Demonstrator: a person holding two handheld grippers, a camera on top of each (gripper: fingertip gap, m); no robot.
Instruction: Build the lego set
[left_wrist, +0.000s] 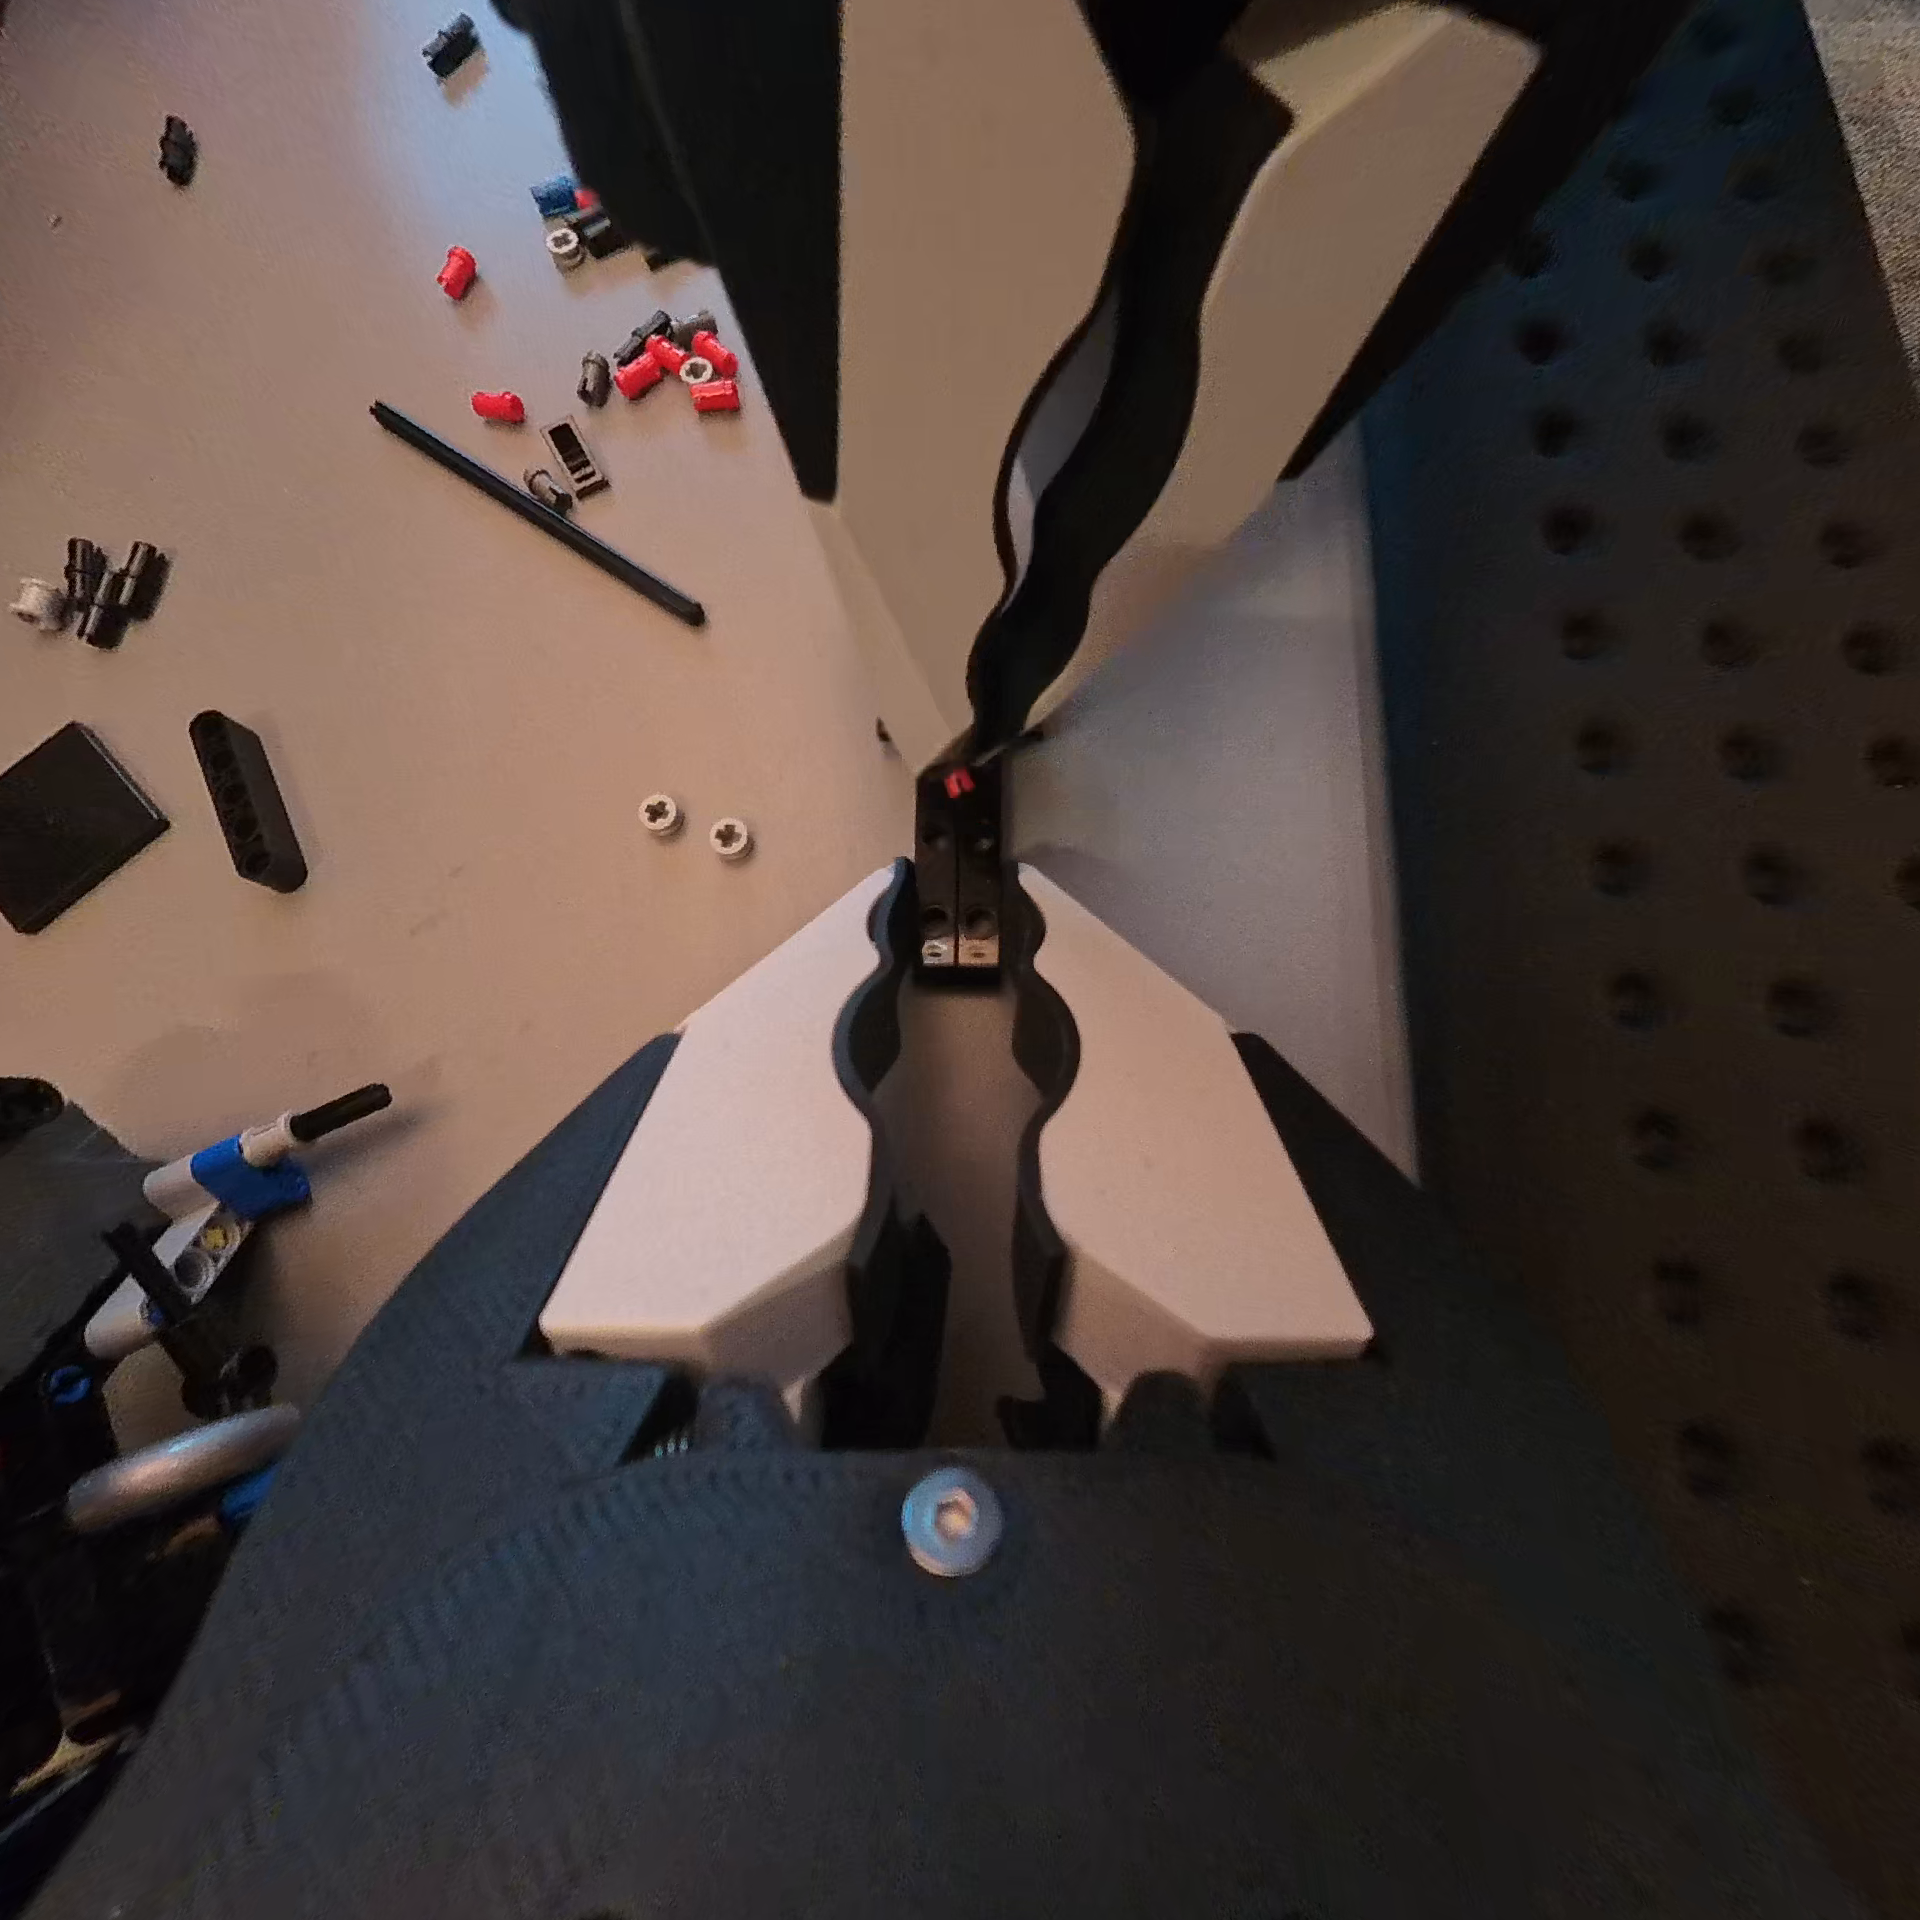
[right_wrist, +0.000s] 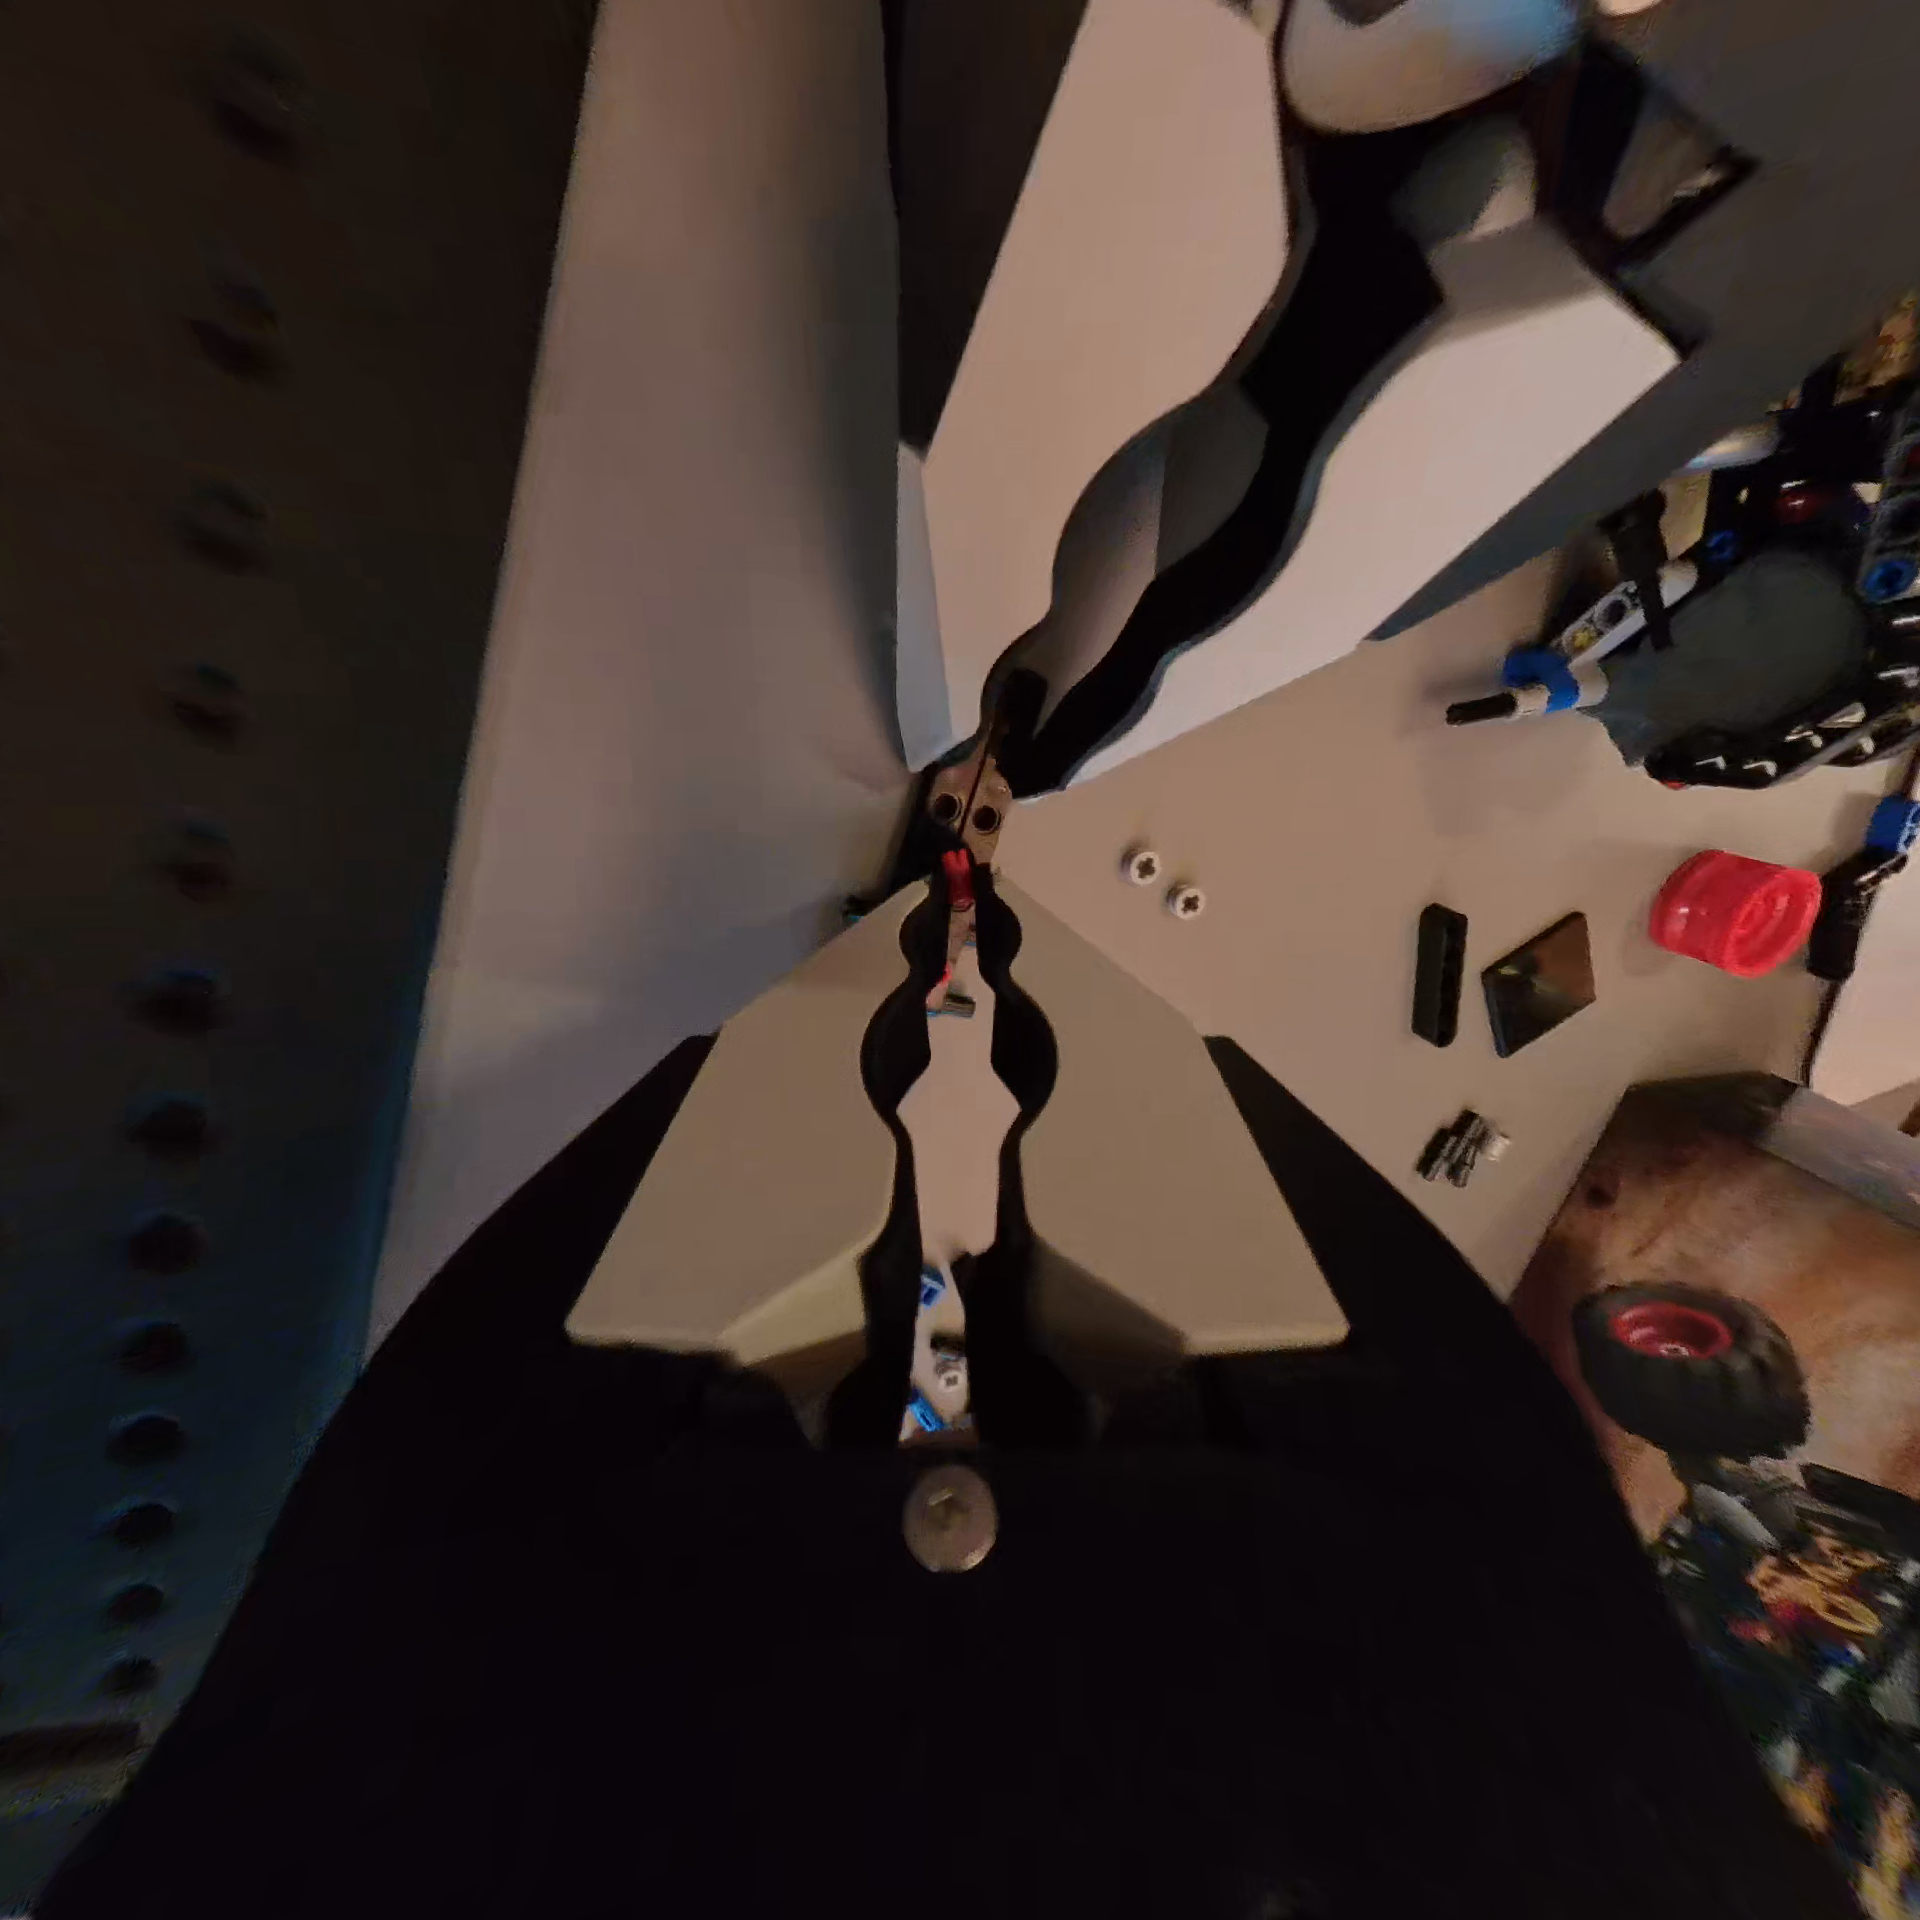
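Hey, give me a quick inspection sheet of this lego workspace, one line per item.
Surface: pale table, loose parts scattered across it.
Job's things: left gripper clamps a black beam pair; right gripper pinches a red pin at the pair's far end.
Clutter: black axle, red pins, two white bushes, black liftarm, black tile, red wheel hub, black tyre with red hub, part-built model.
Grippers: both shut on parts, tips meeting.
Cables: nothing seen.
Surroundings: dark perforated panel; printed box or booklet.
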